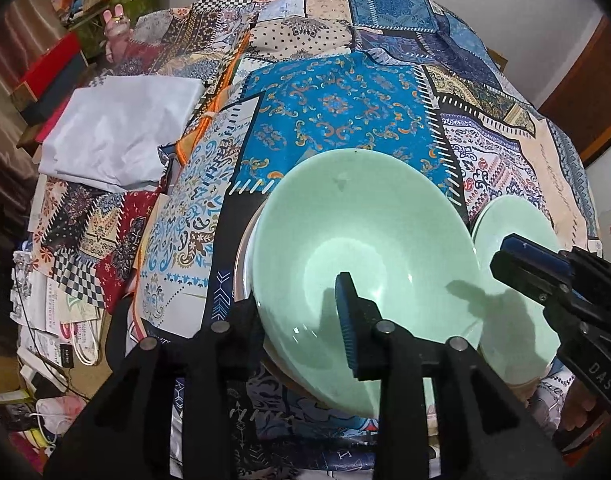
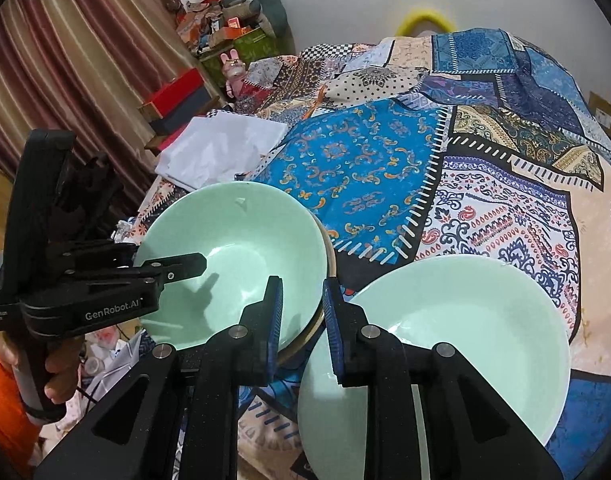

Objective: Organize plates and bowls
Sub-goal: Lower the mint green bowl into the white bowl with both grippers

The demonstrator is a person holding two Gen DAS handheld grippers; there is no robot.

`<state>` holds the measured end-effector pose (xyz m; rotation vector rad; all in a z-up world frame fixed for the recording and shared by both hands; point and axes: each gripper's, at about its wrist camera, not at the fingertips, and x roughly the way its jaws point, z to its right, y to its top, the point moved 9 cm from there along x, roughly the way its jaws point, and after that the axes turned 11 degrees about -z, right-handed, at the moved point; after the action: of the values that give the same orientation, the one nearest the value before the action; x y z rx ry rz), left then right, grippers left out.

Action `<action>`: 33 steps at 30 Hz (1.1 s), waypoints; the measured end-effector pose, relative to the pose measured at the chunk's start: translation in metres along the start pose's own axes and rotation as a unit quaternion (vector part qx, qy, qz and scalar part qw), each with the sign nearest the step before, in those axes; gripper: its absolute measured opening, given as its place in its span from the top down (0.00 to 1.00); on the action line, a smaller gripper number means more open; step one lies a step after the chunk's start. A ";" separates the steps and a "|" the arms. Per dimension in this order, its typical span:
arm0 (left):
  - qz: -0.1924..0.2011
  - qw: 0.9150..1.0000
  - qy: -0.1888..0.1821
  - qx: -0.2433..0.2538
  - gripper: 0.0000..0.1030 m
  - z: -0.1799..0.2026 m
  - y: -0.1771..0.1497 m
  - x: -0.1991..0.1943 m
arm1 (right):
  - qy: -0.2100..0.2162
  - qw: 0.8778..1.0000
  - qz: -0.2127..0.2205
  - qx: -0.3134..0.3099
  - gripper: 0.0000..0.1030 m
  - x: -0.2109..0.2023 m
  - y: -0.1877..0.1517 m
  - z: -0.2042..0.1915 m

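A pale green bowl (image 1: 357, 248) sits tilted on a stack of plates (image 2: 327, 264) on the patchwork cloth (image 1: 337, 112); a second green bowl (image 2: 465, 332) lies just right of it. Only the right view shows the plate edges clearly. The left gripper (image 1: 301, 320) straddles the first bowl's near rim, jaws apart. The right gripper (image 2: 303, 320) hovers between the bowls, jaws narrowly apart, holding nothing.

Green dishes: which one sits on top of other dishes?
The deeper green bowl, on the left of the right wrist view; other rims show beneath it. The shallower green plate lies alone on the cloth.
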<state>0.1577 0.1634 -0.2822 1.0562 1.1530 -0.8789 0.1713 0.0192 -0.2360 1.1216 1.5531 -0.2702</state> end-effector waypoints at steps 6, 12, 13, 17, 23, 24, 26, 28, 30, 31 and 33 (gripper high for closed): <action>-0.003 1.000 0.002 -0.003 0.69 -0.001 0.002 -0.005 | -0.003 1.000 0.001 0.002 0.71 -0.001 0.000 0.003; 0.023 1.000 -0.012 -0.004 0.58 -0.007 -0.002 -0.021 | -0.004 1.000 -0.002 0.005 0.64 0.002 0.003 0.006; 0.030 0.999 -0.018 -0.003 0.58 -0.007 -0.002 -0.025 | -0.005 1.000 -0.003 0.005 0.64 0.002 0.003 0.006; 0.042 0.999 -0.026 -0.003 0.56 -0.010 -0.001 -0.033 | -0.009 1.000 -0.009 0.001 0.64 0.007 0.003 0.006; 0.034 0.999 -0.025 -0.012 0.53 -0.024 -0.006 -0.023 | -0.013 1.000 -0.021 -0.006 0.64 0.018 0.006 0.005; 0.028 0.999 -0.025 -0.014 0.53 -0.026 -0.008 -0.018 | -0.014 1.000 -0.023 -0.007 0.64 0.020 0.007 0.005; 0.014 0.999 -0.024 -0.018 0.53 -0.031 -0.013 -0.007 | -0.017 0.999 -0.027 -0.010 0.64 0.023 0.008 0.004; 0.003 0.999 -0.034 -0.022 0.52 -0.034 -0.018 0.005 | -0.021 0.999 -0.032 -0.013 0.64 0.027 0.009 0.004; -0.004 0.999 -0.046 -0.025 0.51 -0.035 -0.022 0.012 | -0.022 0.999 -0.037 -0.017 0.64 0.031 0.009 0.002; -0.005 0.998 -0.051 -0.026 0.51 -0.036 -0.024 0.016 | -0.024 0.999 -0.040 -0.018 0.64 0.033 0.009 0.001; -0.008 0.998 -0.057 -0.028 0.44 -0.040 -0.027 0.023 | -0.025 0.998 -0.046 -0.023 0.64 0.037 0.010 -0.001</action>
<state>0.1257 0.1932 -0.3128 0.9406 1.0852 -0.9035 0.1818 0.0432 -0.2639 1.0010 1.5619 -0.3204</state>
